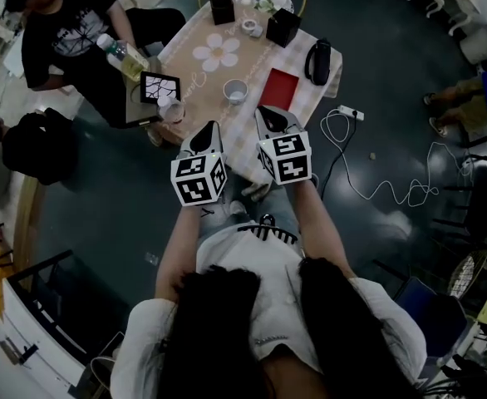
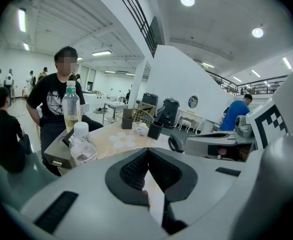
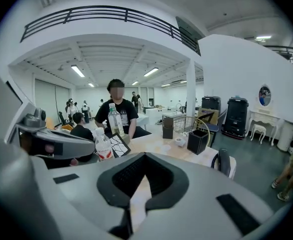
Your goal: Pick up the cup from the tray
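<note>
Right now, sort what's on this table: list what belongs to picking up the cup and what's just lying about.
For the job: white cup, left gripper, right gripper, both with jaws shut and empty.

Lying about: red card, black pouch, plastic bottle, black box, flower mat.

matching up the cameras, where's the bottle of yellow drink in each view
Head view: upper left, the bottle beside the person in black.
Left gripper view: left of centre, before that person.
Right gripper view: left of centre, before that person.
Shared landmark: the open black box on the table.
</note>
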